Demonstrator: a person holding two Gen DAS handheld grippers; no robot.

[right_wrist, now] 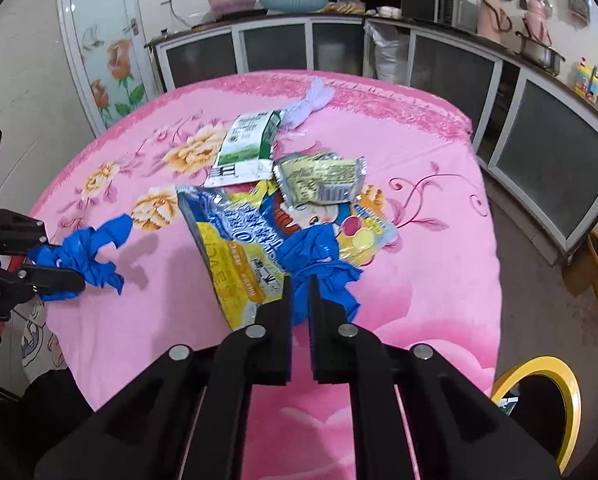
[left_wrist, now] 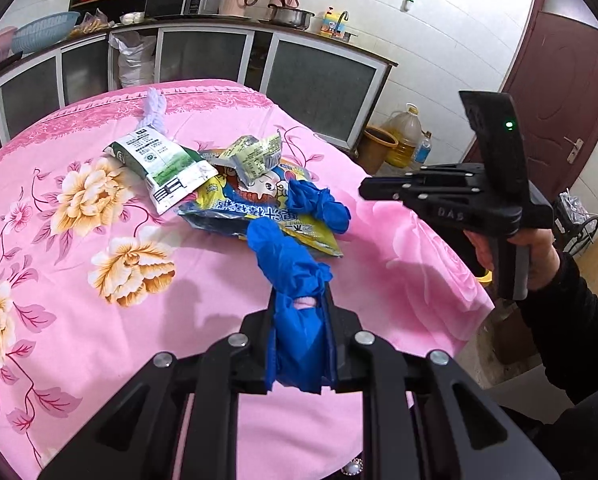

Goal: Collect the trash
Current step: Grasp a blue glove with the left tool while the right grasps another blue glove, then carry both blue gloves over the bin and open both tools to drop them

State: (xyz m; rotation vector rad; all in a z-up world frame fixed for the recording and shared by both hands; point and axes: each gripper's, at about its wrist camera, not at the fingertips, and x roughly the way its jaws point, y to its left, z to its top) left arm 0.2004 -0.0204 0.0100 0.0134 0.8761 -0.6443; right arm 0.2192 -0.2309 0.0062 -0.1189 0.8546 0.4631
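My left gripper (left_wrist: 299, 300) is shut on a crumpled blue glove (left_wrist: 291, 272) and holds it above the pink floral tablecloth (left_wrist: 99, 320); it also shows at the left of the right wrist view (right_wrist: 55, 268) with the glove (right_wrist: 87, 252). A second blue glove (right_wrist: 319, 256) lies on a large blue-yellow snack bag (right_wrist: 235, 256). My right gripper (right_wrist: 299, 284) is nearly shut and empty, its tips just before that glove. A green-white packet (right_wrist: 247, 148), a yellow-silver wrapper (right_wrist: 319, 180) and a pale lilac twisted bag (right_wrist: 307, 104) lie further back.
A yellow-rimmed bin (right_wrist: 539, 404) stands on the floor right of the table. Kitchen cabinets (right_wrist: 539, 152) with pots and basins line the back and right. An oil jug (left_wrist: 403, 136) and a bucket (left_wrist: 375, 148) stand near a brown door (left_wrist: 559, 92).
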